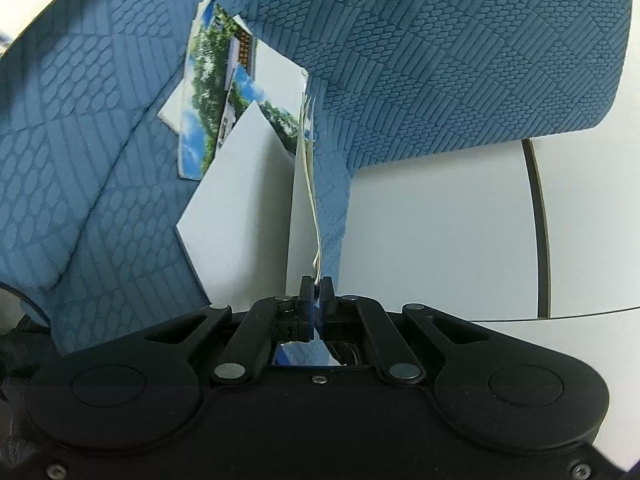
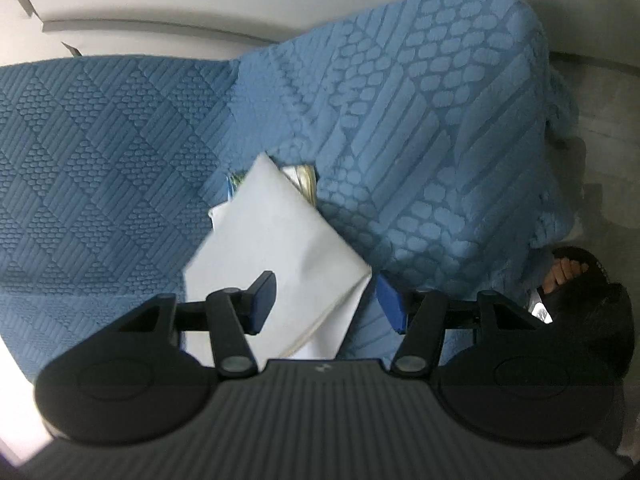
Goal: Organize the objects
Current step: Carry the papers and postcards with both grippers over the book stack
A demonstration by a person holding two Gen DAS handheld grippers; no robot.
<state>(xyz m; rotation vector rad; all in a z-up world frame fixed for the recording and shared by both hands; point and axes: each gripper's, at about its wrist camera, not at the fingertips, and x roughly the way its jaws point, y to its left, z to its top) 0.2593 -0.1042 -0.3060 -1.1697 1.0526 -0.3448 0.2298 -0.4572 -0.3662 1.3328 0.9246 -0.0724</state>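
My left gripper (image 1: pixel 317 280) is shut on a thin stack of cards (image 1: pixel 310 184), seen edge-on and standing up from the jaws. Beyond it a white card (image 1: pixel 240 200) lies face down on the blue textured cloth (image 1: pixel 440 60), partly over several printed photo cards (image 1: pixel 208 92) showing sky and trees. In the right wrist view my right gripper (image 2: pixel 326 300) is open, its jaws either side of the lower end of a white card stack (image 2: pixel 280 232). The pads do not press on it. More card edges (image 2: pixel 304 178) peek out behind the stack.
The blue cloth (image 2: pixel 100 140) is rumpled, with a raised fold (image 2: pixel 440 120) to the right. A white tabletop (image 1: pixel 440 220) with a dark seam (image 1: pixel 540 220) shows beyond the cloth's edge. A person's hand (image 2: pixel 562 274) is at the right edge of the right wrist view.
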